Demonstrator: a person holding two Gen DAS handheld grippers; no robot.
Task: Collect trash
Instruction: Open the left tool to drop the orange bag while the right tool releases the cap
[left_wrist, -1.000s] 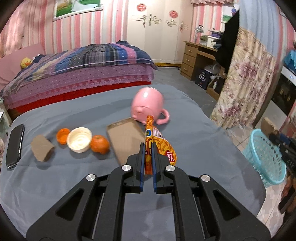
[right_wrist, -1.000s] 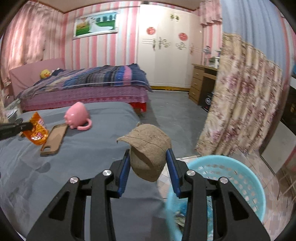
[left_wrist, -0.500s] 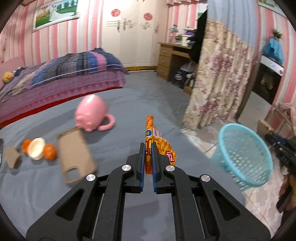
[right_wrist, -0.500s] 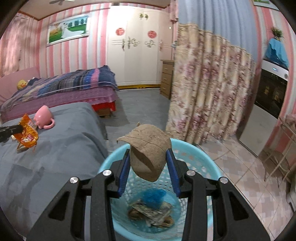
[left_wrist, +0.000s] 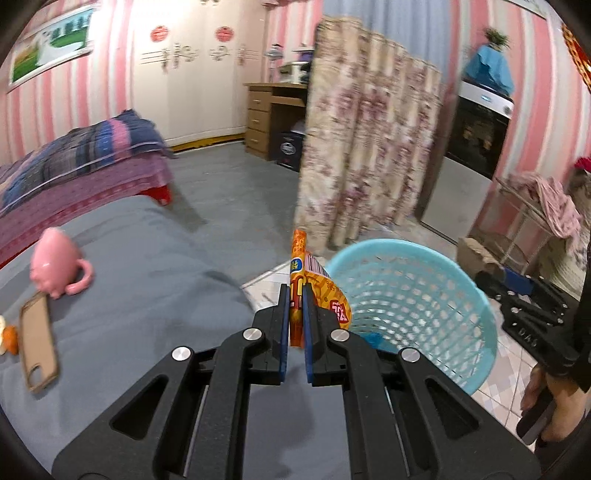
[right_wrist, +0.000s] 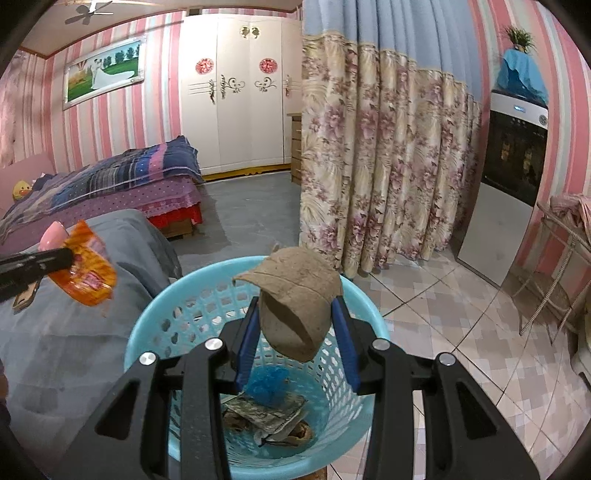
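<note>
My left gripper (left_wrist: 295, 291) is shut on an orange snack wrapper (left_wrist: 321, 291), which stands upright between the blue pads just left of the light blue basket (left_wrist: 476, 291). In the right wrist view the same wrapper (right_wrist: 88, 277) hangs over the edge of the grey-covered table (right_wrist: 55, 350). Over the open mouth of the basket (right_wrist: 147, 328), my right gripper (right_wrist: 296, 301) is shut on a crushed brown paper cup (right_wrist: 295, 295). A blue crumpled scrap (right_wrist: 266, 380) and papers (right_wrist: 266, 413) lie in the basket's bottom.
On the grey table (left_wrist: 147, 295) lie a pink mug (left_wrist: 55, 266) on its side, a tan phone case (left_wrist: 37, 343) and an orange (left_wrist: 9, 334). A flowered curtain (right_wrist: 369, 166) hangs behind the basket. A person's hand (left_wrist: 546, 398) shows at the right, over tiled floor (right_wrist: 461, 295).
Both grippers swung right, away from the table. The cup now hangs over the basket's middle. The wrapper has come from above the table to beside the basket's rim.
</note>
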